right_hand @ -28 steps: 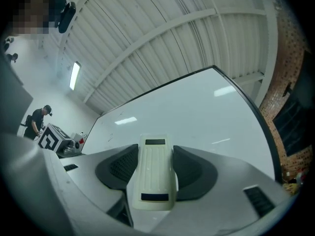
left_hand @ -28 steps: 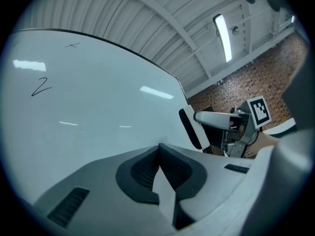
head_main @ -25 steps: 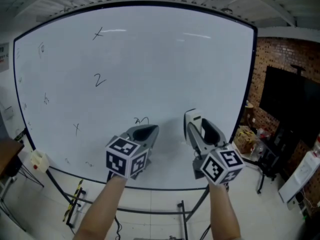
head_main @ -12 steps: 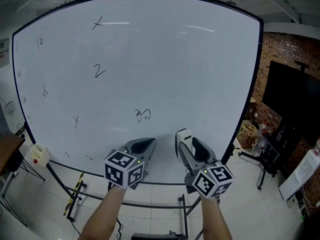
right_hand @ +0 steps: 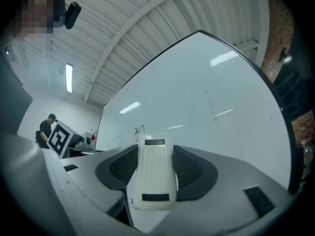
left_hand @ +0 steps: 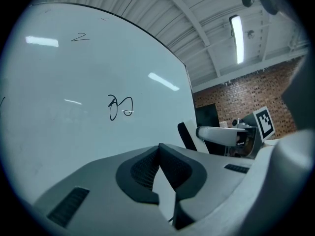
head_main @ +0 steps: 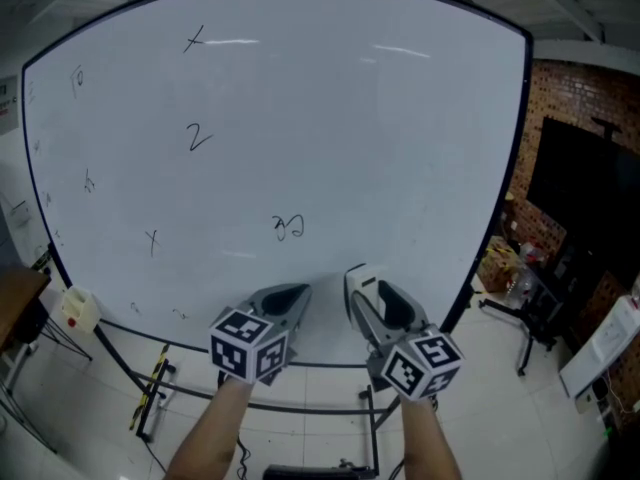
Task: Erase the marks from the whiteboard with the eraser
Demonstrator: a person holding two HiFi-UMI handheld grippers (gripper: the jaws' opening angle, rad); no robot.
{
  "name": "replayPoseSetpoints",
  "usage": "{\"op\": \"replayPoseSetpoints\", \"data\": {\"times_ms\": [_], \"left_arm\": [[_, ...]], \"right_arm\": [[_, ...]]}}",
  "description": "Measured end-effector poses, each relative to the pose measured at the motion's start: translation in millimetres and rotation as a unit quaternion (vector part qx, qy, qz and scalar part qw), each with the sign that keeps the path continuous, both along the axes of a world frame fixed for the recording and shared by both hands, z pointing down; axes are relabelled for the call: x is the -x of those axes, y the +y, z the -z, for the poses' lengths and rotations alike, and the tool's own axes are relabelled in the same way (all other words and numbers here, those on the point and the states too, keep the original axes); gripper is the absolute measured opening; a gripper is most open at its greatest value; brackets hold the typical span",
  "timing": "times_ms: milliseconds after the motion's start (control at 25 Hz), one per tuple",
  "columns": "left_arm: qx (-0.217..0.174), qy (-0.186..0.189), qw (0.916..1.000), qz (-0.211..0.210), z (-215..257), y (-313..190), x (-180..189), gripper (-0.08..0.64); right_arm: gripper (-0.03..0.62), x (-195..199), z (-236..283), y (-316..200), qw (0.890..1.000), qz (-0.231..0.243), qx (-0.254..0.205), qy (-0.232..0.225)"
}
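The whiteboard (head_main: 350, 118) fills the head view and carries several black marks: an X (head_main: 195, 38) at the top, a "2" (head_main: 200, 138), a scribble (head_main: 288, 228) low in the middle, and another X (head_main: 152, 240). My right gripper (head_main: 358, 280) is shut on the white eraser (head_main: 356, 274), held below and right of the scribble, near the board's bottom edge. In the right gripper view the eraser (right_hand: 155, 176) sits between the dark pads (right_hand: 123, 168). My left gripper (head_main: 290, 293) is shut and holds nothing. In its own view the scribble (left_hand: 119, 106) lies ahead of the left gripper (left_hand: 158, 149).
A brick wall (head_main: 580, 98) and a black screen (head_main: 585, 203) stand right of the board. A white bottle (head_main: 78, 313) sits at lower left, and clutter (head_main: 505, 273) lies on the floor at right. The board's stand legs (head_main: 150, 403) run below. A person (right_hand: 45, 129) stands far off.
Both grippers have dropped lower in the head view, away from the scribble, which now shows fully above them. The right gripper with the eraser has shifted slightly left.
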State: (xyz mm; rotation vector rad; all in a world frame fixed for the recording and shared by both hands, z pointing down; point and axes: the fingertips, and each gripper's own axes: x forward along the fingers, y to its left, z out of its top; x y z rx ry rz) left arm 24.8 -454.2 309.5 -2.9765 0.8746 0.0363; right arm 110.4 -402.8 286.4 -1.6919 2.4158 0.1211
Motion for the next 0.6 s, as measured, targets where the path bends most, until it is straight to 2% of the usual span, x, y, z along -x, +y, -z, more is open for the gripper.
{"op": "replayPoseSetpoints", "data": {"times_ms": [600], "left_arm": [[0.005, 0.008, 0.9999, -0.006, -2.7, 0.1, 0.8, -0.002]], "right_arm": [[0.222, 3.8, 2.3, -0.9, 1.0, 0.0, 0.001, 0.007]]}}
